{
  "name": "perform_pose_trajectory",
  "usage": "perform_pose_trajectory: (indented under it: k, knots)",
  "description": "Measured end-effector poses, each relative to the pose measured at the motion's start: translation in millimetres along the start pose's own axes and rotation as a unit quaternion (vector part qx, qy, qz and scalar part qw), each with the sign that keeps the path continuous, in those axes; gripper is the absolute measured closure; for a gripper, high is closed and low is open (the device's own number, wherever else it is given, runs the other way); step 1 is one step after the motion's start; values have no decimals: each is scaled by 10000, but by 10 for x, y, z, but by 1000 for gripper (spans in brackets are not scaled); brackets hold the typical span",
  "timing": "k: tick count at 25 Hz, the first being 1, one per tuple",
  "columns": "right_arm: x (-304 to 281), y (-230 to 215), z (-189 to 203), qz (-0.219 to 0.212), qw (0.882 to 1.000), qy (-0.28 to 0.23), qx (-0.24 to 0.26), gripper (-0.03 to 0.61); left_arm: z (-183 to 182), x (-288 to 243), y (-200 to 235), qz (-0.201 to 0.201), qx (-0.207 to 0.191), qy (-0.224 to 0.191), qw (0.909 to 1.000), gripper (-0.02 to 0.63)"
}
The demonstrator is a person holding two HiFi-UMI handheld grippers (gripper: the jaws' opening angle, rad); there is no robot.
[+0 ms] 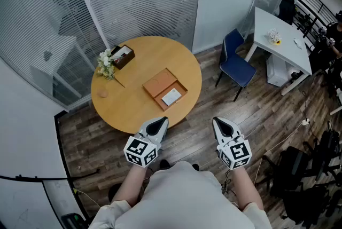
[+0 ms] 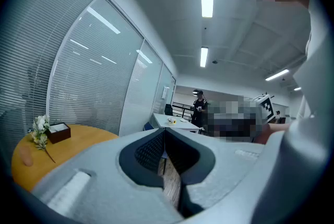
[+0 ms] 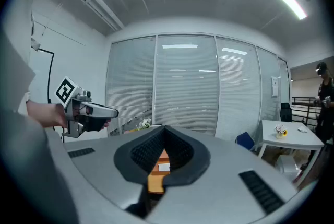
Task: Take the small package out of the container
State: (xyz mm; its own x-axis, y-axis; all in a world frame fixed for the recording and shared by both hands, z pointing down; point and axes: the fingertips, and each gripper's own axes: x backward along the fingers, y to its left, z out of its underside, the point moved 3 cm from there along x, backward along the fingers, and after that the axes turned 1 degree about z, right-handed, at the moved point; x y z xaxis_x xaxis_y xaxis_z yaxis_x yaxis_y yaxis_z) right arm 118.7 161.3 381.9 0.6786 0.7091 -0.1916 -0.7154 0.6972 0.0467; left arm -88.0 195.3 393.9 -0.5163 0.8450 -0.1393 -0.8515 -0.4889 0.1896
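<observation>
The round wooden bench (image 1: 141,54) fills the middle of my head view, standing on plank flooring beside a glazed wall with blinds. A white desk (image 1: 283,41) and a blue chair (image 1: 236,62) are off to the right, well apart from it. On the bench, right of centre, the orange container (image 1: 159,83) lies open, its lid flat next to its tray. Both grippers hang level over the floor at the near edge of the bench, short of the container. The left gripper (image 1: 160,120) has its fingers (image 2: 143,152) clenched tip to tip with nothing between them. The right gripper (image 1: 218,121) is the same, fingers (image 3: 146,152) closed on nothing. A dark box (image 1: 123,56) and a sprig of white flowers (image 1: 106,65) sit at the bench's far left. The small white package (image 1: 171,97) rests inside the container's tray, untouched.
</observation>
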Motion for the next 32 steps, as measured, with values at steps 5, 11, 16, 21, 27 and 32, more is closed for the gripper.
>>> perform_pose_trajectory:
  k: [5,11,16,21,27,32]
  knots:
    - [-18,19,4,-19,10000,0,38,575,16,-23,-4,26,6,13,10000,595]
    - [-35,10,32,-61,10000,19,-32,575,59,-39,-11,13,42,42,10000,594]
    - [-82,41,77,-43,9999,41,-151,575,104,-17,26,19,68,106,9999,594]
    - [-154,89,80,20,9998,57,-209,575,131,30,103,25,82,155,9998,594]
    - [-282,220,95,12,9997,123,-229,574,150,74,255,37,115,215,9997,592]
    - [-373,340,139,73,9994,225,-242,575,200,110,384,165,240,260,9992,545]
